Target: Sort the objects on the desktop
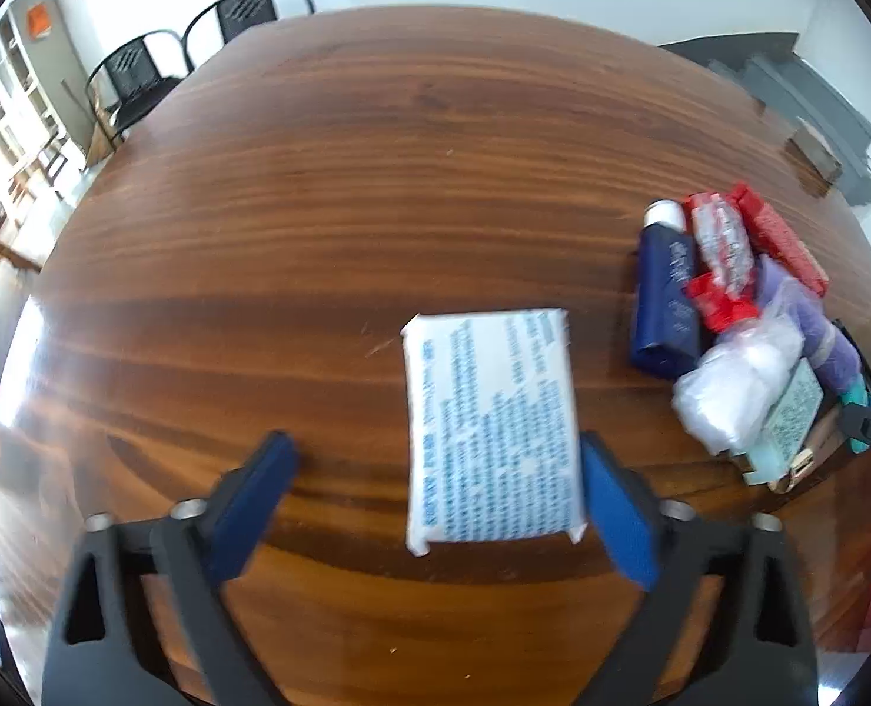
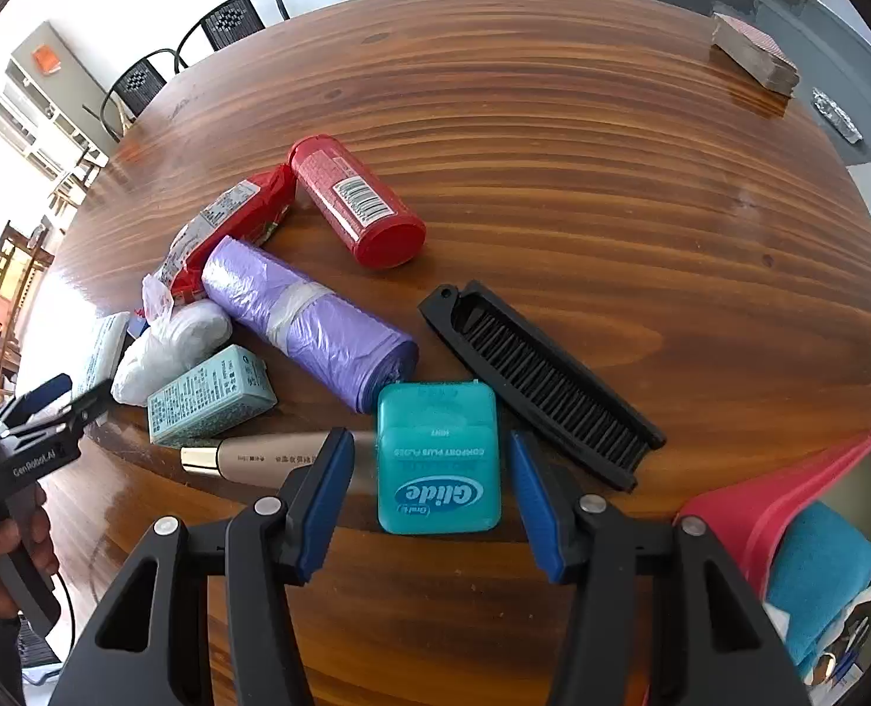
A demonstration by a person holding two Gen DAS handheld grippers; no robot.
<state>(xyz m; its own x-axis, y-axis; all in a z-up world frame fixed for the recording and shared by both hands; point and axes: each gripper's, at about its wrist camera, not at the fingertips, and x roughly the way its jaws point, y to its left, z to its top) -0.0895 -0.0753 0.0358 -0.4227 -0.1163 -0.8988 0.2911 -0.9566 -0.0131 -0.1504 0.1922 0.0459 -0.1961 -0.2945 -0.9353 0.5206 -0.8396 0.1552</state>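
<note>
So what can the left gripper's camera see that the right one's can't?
Only the left wrist view shows the white tissue pack lying alone between the open left gripper, and a navy tube. Only the right wrist view shows the teal floss box between the open right gripper, a black comb and a red canister. Both show the purple bag roll and the wooden table.

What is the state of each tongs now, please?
Left tongs: open, white packet between, not gripped.
Right tongs: open, teal floss box between, not gripped.
</note>
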